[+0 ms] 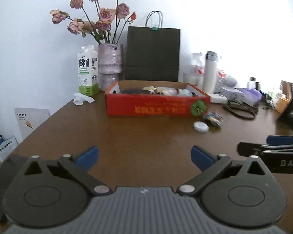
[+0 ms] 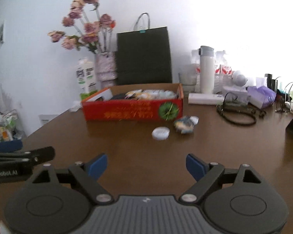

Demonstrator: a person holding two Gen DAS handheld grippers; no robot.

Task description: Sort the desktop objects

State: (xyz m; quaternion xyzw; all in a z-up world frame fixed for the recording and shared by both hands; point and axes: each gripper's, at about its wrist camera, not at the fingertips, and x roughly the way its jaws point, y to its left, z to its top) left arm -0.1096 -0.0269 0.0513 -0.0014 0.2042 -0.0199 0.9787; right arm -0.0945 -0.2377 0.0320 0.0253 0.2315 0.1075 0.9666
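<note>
Round white plastic lid (image 2: 160,133) and crumpled wrapper (image 2: 184,125) lie centre frame, just before the red cardboard box (image 2: 132,111). Left gripper (image 1: 144,157) and right gripper (image 2: 146,165) hover with jaws spread, empty.

My left gripper (image 1: 144,159) is wide open over the brown table (image 1: 127,136), with nothing between its blue pads (image 1: 87,157). Ahead I see a red box (image 1: 156,105) full of small things. A little white round lid (image 1: 200,126) and a crumpled wrapper (image 1: 213,118) lie just beside its right end. My right gripper (image 1: 267,150) pokes in from the right.
</note>
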